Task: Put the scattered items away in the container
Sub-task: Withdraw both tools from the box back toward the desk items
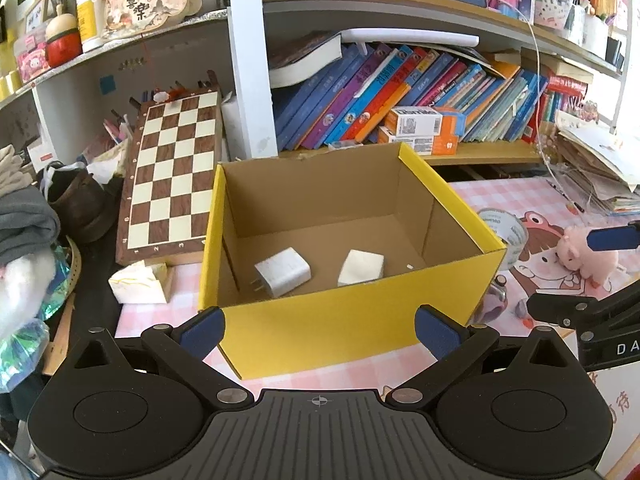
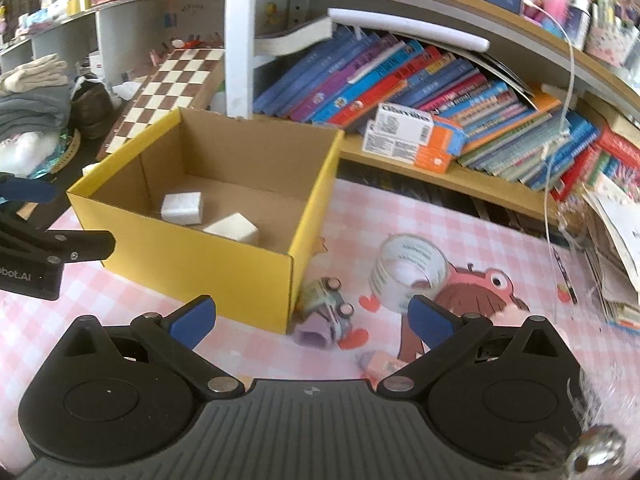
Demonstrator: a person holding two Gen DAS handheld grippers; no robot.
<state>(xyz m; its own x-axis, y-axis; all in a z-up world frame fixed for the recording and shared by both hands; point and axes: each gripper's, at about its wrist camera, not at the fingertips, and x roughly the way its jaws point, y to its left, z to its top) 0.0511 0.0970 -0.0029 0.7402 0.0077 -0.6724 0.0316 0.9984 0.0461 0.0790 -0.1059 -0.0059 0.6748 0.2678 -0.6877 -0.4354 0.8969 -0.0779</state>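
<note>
A chessboard (image 1: 172, 172) leans at the left of the frame, slanted books (image 1: 400, 96) fill the shelf across the upper middle, folded clothes (image 2: 32, 92) sit far left, and loose papers (image 1: 600, 168) pile up at right.

The box (image 2: 192, 256) is set on the desk (image 2: 460, 216), with the charger (image 2: 182, 208) and the block (image 2: 234, 230) lying side by side inside it. At the box's 3 o'clock, the toy car (image 2: 326, 312) is found just beside its corner, the tape roll (image 2: 408, 268) farther right. At 12 o'clock, books (image 2: 400, 80) are shelved; at 10 o'clock, the chessboard (image 2: 172, 84) is leaned.
</note>
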